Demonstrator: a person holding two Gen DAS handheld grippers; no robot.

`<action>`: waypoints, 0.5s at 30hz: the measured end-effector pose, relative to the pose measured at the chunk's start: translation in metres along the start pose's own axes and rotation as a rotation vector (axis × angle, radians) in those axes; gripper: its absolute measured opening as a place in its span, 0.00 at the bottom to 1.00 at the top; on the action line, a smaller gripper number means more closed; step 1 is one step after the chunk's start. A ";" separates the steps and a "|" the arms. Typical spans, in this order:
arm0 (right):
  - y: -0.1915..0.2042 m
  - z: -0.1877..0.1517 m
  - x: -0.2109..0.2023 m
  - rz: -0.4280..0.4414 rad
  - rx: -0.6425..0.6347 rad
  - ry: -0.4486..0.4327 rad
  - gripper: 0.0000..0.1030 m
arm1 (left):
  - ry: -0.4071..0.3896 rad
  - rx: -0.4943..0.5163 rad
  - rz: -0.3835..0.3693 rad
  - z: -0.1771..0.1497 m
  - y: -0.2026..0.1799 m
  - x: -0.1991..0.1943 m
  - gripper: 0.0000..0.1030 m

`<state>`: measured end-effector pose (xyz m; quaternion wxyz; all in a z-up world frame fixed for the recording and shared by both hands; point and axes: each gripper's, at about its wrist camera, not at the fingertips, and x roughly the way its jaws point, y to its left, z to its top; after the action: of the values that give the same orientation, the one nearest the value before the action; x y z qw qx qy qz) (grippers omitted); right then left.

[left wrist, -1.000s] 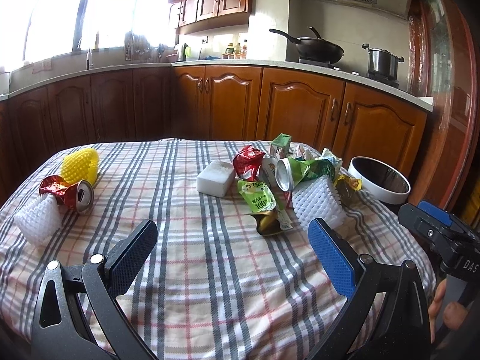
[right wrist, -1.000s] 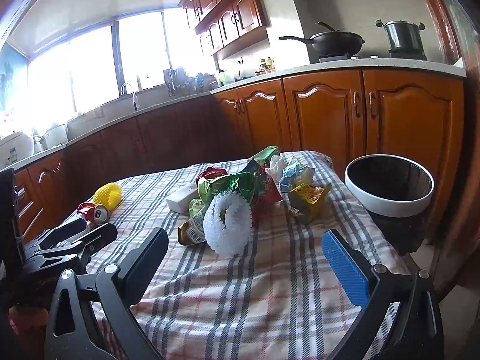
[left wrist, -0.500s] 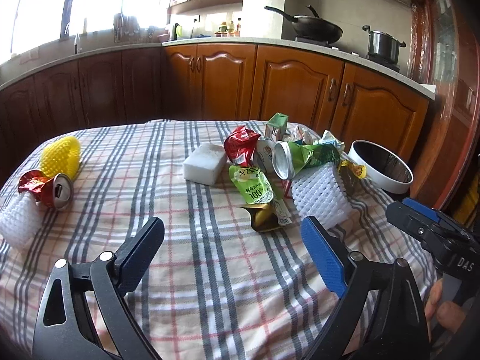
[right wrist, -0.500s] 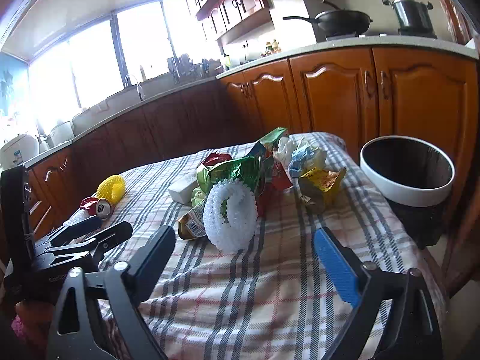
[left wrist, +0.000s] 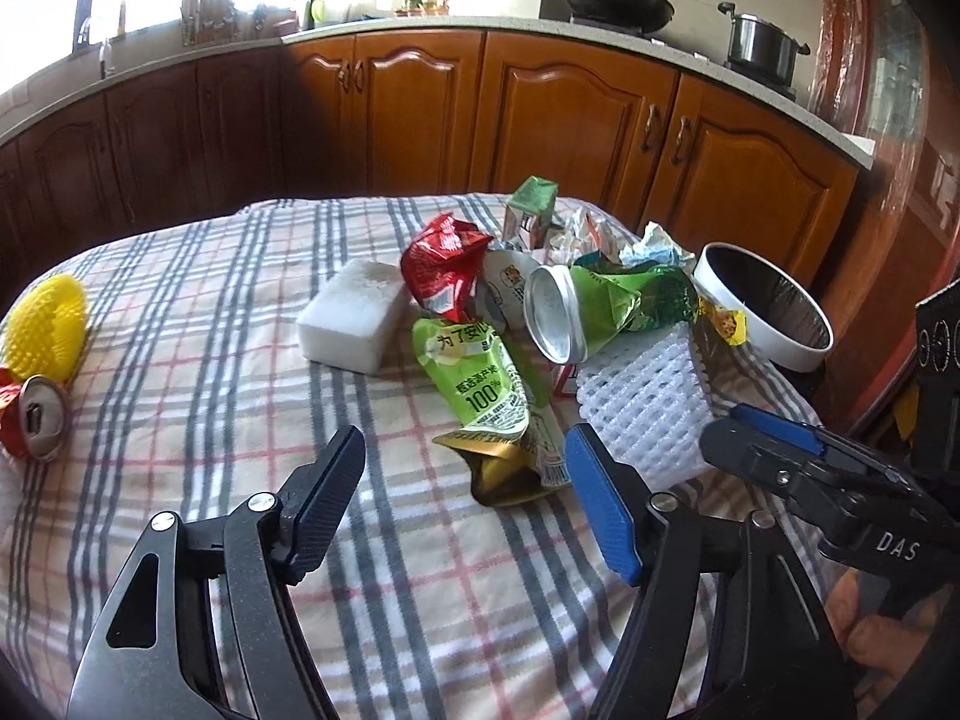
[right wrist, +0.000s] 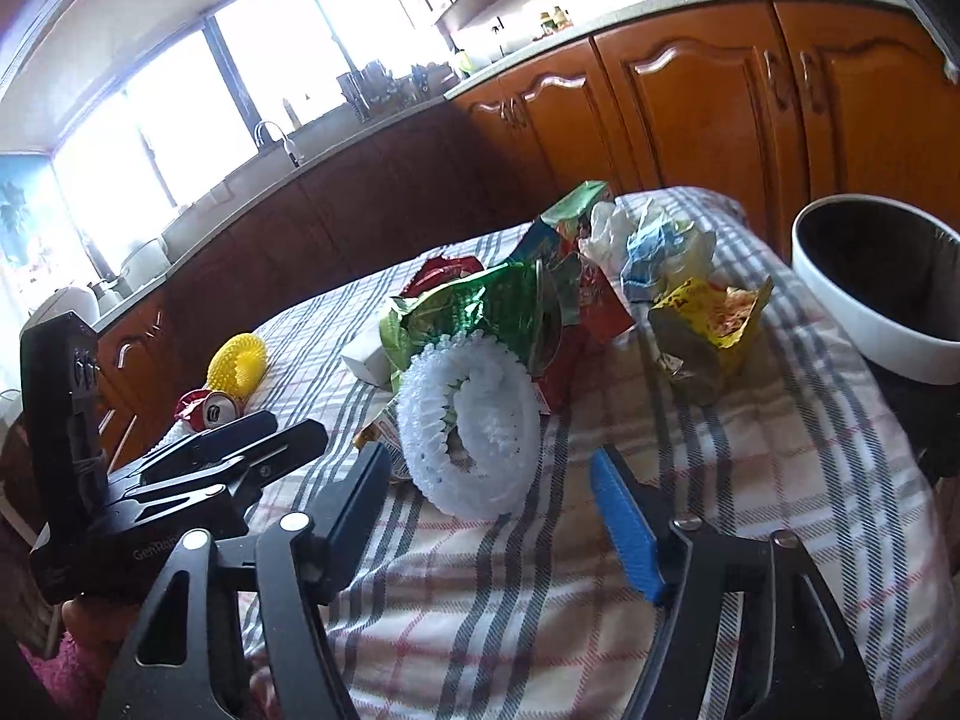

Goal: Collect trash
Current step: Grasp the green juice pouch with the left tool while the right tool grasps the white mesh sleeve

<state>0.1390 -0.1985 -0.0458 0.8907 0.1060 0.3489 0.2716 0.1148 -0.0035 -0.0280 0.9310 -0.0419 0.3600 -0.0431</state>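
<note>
Left wrist view: left gripper (left wrist: 462,486) fingers apart, just been closing, nothing between them, over the plaid worktop (left wrist: 210,312). Trash pile ahead: green pouch (left wrist: 480,384), red wrapper (left wrist: 444,270), crushed can (left wrist: 552,312), white foam net (left wrist: 645,402), white foam block (left wrist: 354,315). White-rimmed bin (left wrist: 765,312) past the worktop edge; contents can't be made out.

Right wrist view: right gripper (right wrist: 489,510) fingers apart, also just closing, empty, the foam net (right wrist: 471,420) just ahead. Bin (right wrist: 882,294) on the right, dark inside.
</note>
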 end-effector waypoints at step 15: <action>-0.002 -0.001 -0.001 0.093 -0.005 0.039 0.11 | 0.069 0.067 -0.055 0.002 -0.015 0.028 0.08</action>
<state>0.1385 -0.2004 -0.0468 0.8705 0.1144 0.3600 0.3155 0.1360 -0.0212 -0.0432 0.9174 -0.0189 0.3890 -0.0822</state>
